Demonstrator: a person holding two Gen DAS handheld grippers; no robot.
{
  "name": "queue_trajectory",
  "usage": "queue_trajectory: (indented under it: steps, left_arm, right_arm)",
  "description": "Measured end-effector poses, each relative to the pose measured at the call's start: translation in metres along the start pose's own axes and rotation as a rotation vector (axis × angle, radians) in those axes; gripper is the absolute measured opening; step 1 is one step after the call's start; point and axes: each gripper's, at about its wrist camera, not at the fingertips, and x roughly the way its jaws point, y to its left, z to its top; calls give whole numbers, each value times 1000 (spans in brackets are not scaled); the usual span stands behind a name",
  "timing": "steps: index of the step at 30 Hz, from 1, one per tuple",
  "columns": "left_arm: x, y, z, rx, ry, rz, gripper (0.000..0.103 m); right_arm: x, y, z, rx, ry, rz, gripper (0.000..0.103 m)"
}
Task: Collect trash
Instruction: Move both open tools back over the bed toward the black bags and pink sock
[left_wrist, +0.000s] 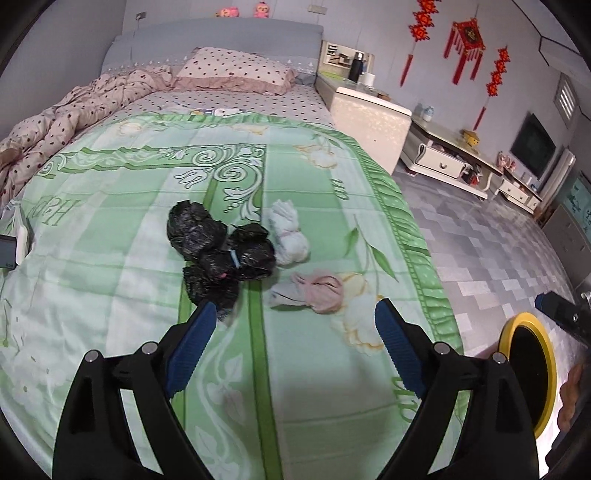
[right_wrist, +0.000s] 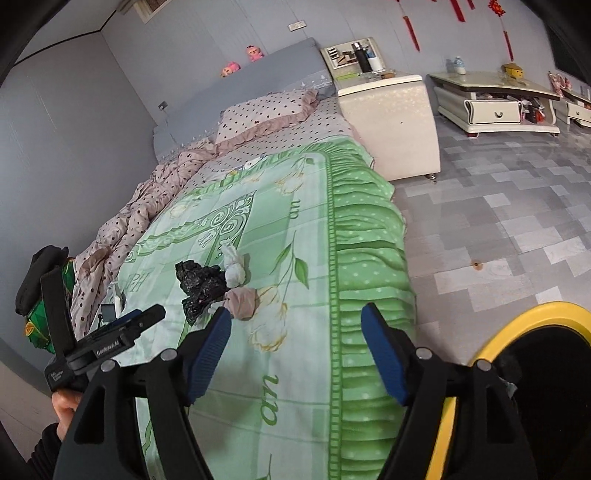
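Several crumpled black plastic bags (left_wrist: 218, 251) lie bunched on the green bedspread (left_wrist: 110, 229). Beside them lie a white-blue knotted bag (left_wrist: 290, 236) and a pink-grey bag (left_wrist: 317, 290). My left gripper (left_wrist: 295, 314) is open and empty, just short of the bags, above the bed. My right gripper (right_wrist: 295, 321) is open and empty, over the bed's right edge; the black bags (right_wrist: 201, 284), white bag (right_wrist: 234, 267) and pink bag (right_wrist: 242, 301) lie ahead to its left. A yellow-rimmed bin with a black liner (right_wrist: 535, 369) stands on the floor by the bed; it also shows in the left wrist view (left_wrist: 528, 369).
A pink dotted quilt (left_wrist: 55, 122) and pillow (left_wrist: 232, 70) lie at the head of the bed. A phone and charger (left_wrist: 14, 243) lie at the bed's left. A white nightstand (left_wrist: 365, 114) and a TV cabinet (left_wrist: 447, 158) stand along the right. Grey tiled floor (right_wrist: 498, 221) lies right of the bed.
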Motion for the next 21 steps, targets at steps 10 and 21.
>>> queue_trajectory:
  steps: [10, 21]
  left_arm:
    - [51, 83, 44, -95, 21, 114, 84]
    - [109, 133, 59, -171, 43, 151, 84]
  right_arm:
    - [94, 44, 2, -65, 120, 39, 71]
    - [176, 77, -3, -163, 180, -2, 71]
